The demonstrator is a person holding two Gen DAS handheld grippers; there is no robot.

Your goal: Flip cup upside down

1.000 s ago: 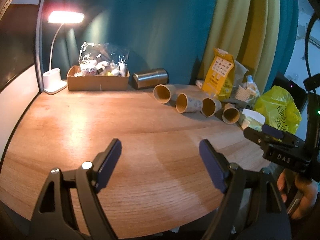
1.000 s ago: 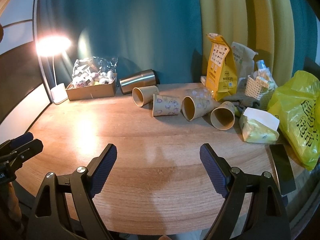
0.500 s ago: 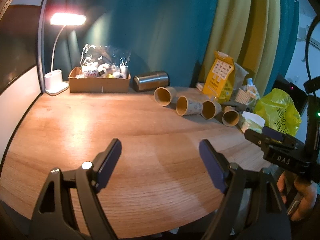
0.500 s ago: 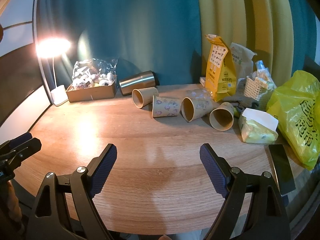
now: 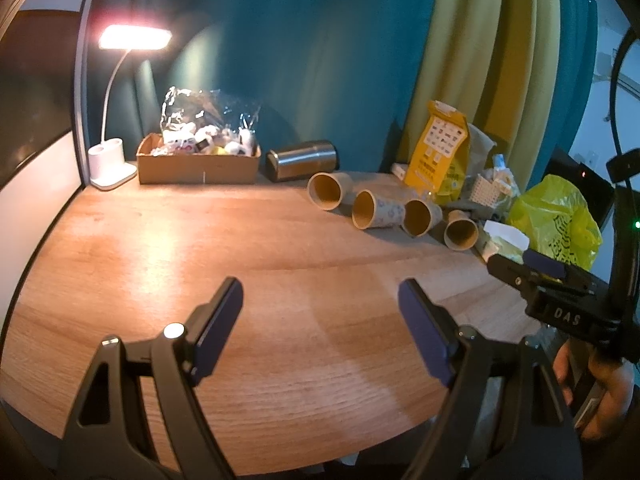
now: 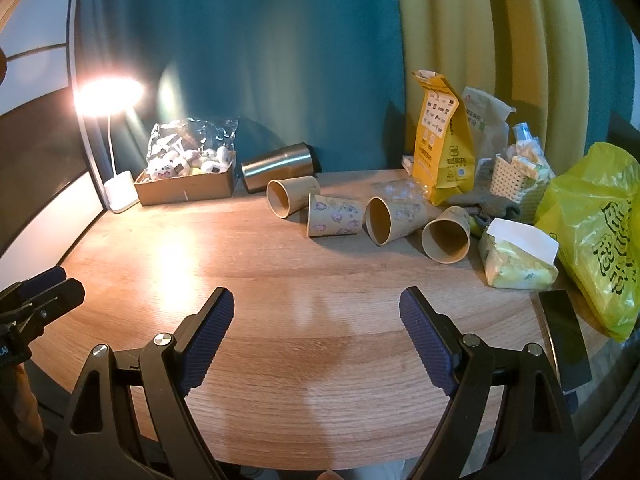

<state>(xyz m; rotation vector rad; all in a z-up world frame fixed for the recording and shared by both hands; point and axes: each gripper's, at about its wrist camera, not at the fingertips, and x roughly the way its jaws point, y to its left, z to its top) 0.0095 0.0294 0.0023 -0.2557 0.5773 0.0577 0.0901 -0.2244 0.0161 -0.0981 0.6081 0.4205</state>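
Note:
Several brown paper cups lie on their sides in a row at the back of the round wooden table (image 6: 280, 280): a plain one (image 6: 290, 197), a printed one (image 6: 335, 216), another (image 6: 394, 216) and one at the right (image 6: 447, 234). The same row shows in the left wrist view (image 5: 328, 190). My left gripper (image 5: 320, 316) is open and empty above the near table edge. My right gripper (image 6: 317, 320) is open and empty, well short of the cups. It also shows at the right of the left wrist view (image 5: 536, 268).
A steel tumbler (image 6: 278, 166) lies behind the cups. A cardboard box of small items (image 6: 186, 184) and a lit desk lamp (image 6: 120, 192) stand back left. A yellow pouch (image 6: 442, 160), a basket (image 6: 516, 180), a tissue pack (image 6: 518, 260), a yellow bag (image 6: 600, 240) and a phone (image 6: 564, 340) crowd the right.
Both grippers stay open and almost still. The views have shifted slightly, so the cups sit a little farther away and lower in the frame.

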